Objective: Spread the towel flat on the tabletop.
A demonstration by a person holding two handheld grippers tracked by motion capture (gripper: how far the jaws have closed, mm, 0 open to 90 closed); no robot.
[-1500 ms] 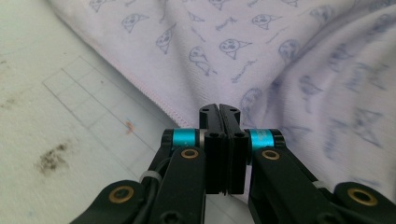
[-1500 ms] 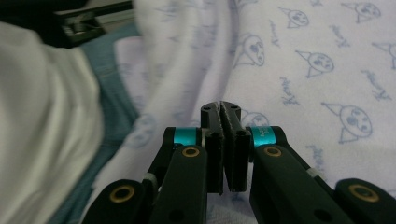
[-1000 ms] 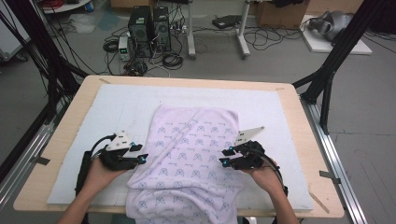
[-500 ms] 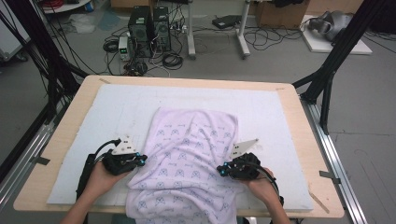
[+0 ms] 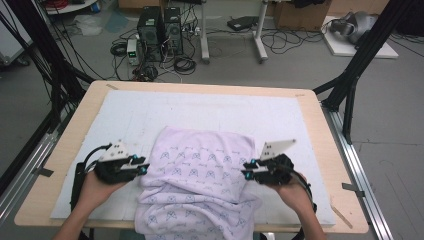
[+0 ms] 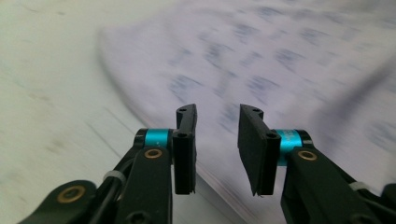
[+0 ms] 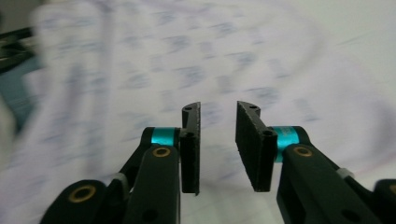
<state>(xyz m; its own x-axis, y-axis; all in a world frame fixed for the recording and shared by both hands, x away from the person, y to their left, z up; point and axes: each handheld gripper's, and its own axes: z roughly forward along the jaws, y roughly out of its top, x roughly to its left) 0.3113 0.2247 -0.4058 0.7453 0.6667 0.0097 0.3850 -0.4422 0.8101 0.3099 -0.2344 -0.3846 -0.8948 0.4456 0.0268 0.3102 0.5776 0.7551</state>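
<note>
Since the earlier frames the cloth (image 5: 200, 185) has been folded up toward the bench's (image 5: 310, 107) far side, a doubled band now lying across its near half, and both hands have drawn out to its side edges. The left tool (image 5: 142, 169) and right tool (image 5: 246, 174) have just been opening; each stands at a narrow gap with nothing between the pads, the cloth just beyond. It lies on the white mat (image 5: 125, 115), its near end hanging over the bench edge. It looks light, limp and slidey; pinch it at edges or corners, through all layers.
</note>
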